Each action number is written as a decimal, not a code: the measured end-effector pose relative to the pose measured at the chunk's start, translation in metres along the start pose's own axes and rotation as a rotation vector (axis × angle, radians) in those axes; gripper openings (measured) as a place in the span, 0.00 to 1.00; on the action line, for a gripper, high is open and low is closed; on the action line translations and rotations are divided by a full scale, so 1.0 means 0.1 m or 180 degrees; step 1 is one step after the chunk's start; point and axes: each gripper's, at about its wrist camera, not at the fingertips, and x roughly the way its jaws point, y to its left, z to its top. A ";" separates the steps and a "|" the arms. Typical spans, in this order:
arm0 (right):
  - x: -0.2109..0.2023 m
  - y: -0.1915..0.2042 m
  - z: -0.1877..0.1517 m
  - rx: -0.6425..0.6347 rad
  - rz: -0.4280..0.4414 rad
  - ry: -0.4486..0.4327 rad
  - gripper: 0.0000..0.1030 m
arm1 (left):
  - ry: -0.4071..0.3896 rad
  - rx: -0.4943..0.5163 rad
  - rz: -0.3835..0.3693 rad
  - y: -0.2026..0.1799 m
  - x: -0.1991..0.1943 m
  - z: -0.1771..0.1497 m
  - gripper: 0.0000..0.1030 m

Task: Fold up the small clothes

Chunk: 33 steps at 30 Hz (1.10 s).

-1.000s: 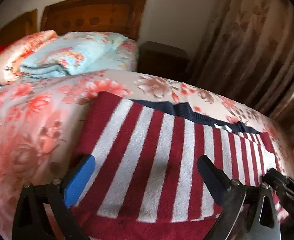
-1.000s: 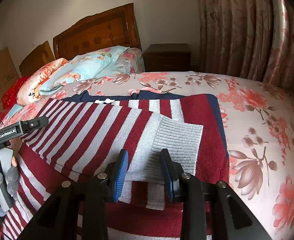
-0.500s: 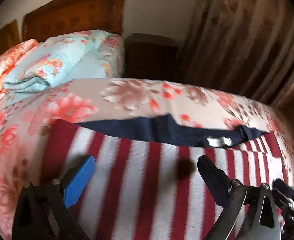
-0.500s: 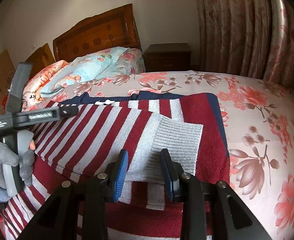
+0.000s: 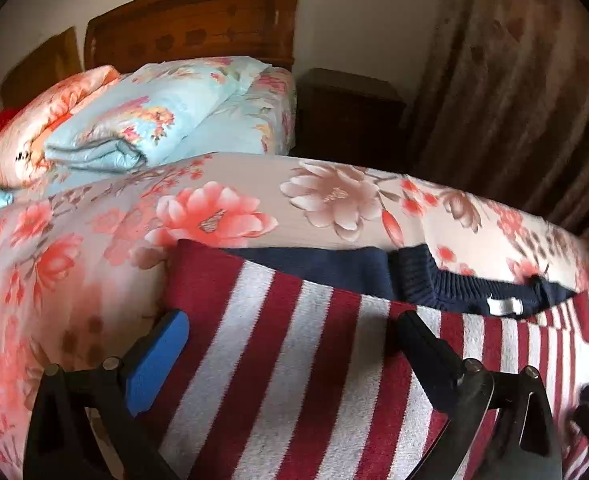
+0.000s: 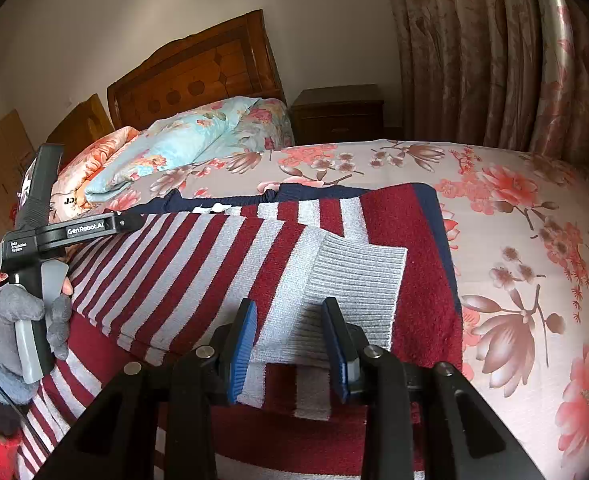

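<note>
A folded quilt lies by the headboard, clear of the sweater spread on the bed. My right fingers straddle its grey cuff; contact is unclear. My left fingers gape empty, now nearer the navy collar.

A home bedroom: bed, wooden headboard, nightstand, curtains.
</note>
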 end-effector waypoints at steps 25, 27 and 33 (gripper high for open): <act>0.31 -0.14 0.40 0.0079 -0.0397 -0.0054 0.36 | 0.0016 0.0019 0.0082 -0.02 0.01 -0.02 1.00; 0.19 -0.21 0.37 0.0237 -0.0522 -0.0153 0.36 | 0.0015 0.0016 0.0079 -0.02 0.01 -0.02 1.00; -0.16 -0.02 0.13 0.0144 -0.0366 -0.0036 0.36 | 0.0012 0.0010 0.0075 -0.03 0.01 -0.02 1.00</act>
